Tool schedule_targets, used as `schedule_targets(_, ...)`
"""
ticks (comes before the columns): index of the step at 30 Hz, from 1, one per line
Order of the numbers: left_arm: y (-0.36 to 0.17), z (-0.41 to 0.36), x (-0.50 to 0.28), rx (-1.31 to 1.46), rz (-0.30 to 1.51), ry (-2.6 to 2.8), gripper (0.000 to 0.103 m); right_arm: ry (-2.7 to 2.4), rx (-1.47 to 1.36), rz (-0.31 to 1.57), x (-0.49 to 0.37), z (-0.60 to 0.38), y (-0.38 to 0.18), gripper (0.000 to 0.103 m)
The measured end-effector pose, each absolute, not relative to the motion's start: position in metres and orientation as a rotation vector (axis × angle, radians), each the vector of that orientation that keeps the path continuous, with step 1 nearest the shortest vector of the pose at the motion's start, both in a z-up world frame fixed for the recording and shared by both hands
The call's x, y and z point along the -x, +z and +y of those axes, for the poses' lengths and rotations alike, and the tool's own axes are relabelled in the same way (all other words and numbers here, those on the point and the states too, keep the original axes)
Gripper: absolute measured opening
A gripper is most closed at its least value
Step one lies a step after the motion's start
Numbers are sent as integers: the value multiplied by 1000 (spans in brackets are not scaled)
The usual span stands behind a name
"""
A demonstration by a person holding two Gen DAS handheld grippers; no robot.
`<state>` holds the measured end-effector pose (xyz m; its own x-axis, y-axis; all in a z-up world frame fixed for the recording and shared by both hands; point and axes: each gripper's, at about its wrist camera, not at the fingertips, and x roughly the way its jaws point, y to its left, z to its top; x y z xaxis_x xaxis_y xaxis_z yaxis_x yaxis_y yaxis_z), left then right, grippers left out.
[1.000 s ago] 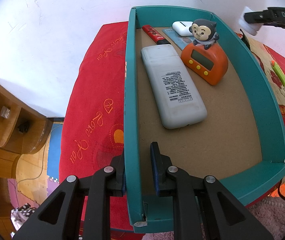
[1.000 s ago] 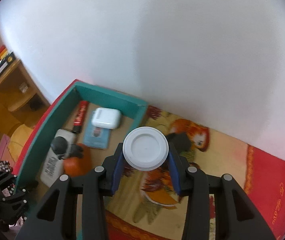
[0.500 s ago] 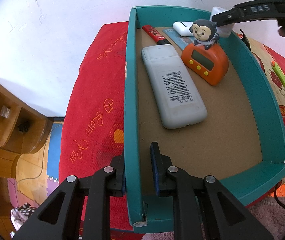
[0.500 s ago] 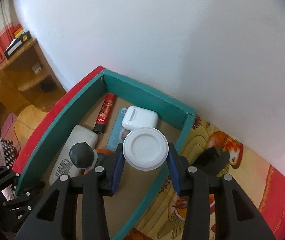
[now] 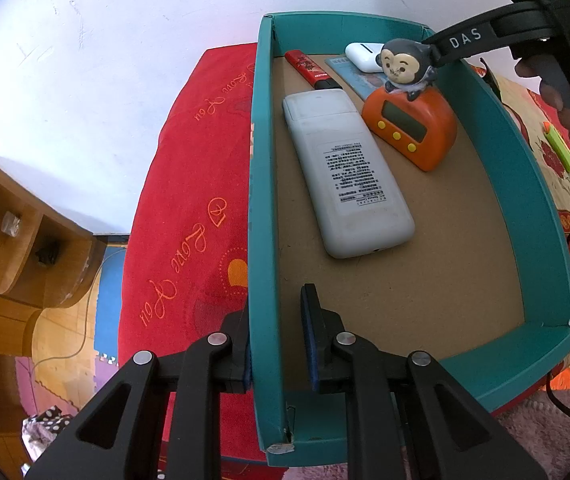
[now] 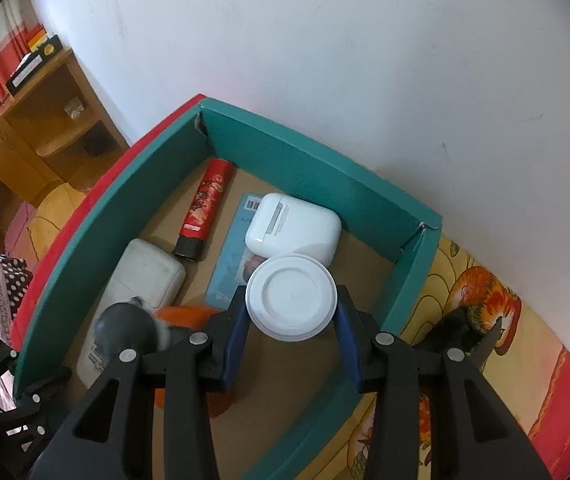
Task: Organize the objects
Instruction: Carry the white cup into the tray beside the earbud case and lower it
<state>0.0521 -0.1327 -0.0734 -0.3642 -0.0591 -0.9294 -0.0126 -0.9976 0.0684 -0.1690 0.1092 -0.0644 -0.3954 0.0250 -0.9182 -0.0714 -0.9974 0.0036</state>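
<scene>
The right hand-held gripper clamps a white jar over the box's far end; the left hand-held gripper pinches the box's left wall. Risk — released here, the jar could land on the earbud case and topple.

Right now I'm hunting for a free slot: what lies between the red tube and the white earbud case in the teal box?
A light blue card, flat on the box floor, in the right wrist view.

1 box, 6 items, 2 tongs.
</scene>
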Motion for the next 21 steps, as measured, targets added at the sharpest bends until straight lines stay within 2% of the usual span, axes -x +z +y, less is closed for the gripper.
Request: schedule_targets(21,-73,-132,-51,-1755,-100,-2570,19,2565,1674,44,164,108,-65,40)
